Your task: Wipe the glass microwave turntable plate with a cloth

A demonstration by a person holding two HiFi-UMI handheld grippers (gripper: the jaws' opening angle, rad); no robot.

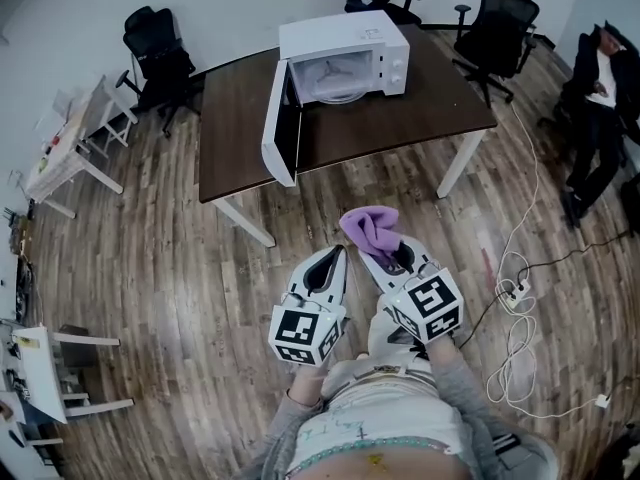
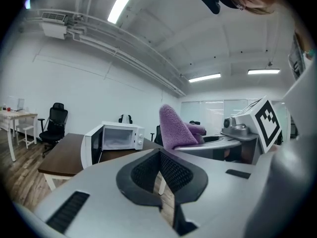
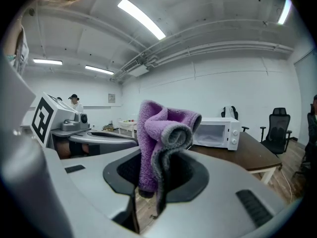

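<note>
Wood floor (image 1: 180, 268) separates your fingertips (image 1: 325, 268) from the open white microwave (image 1: 345, 53) ahead. Right gripper (image 1: 388, 256) pinches the fuzzy purple cloth (image 1: 370, 230); left gripper (image 1: 338, 255) is closed, empty. Approach step, I'd say; next, reach its glass turntable plate (image 1: 337, 90).

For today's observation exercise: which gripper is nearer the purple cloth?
Right. The right gripper pinches the cloth between its fingers; the left gripper is alongside it, shut and empty.

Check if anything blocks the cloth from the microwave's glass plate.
Nothing visible does. The microwave door is open, the glass plate shows inside, and only floor and tabletop separate it from the cloth in the right claw.
</note>
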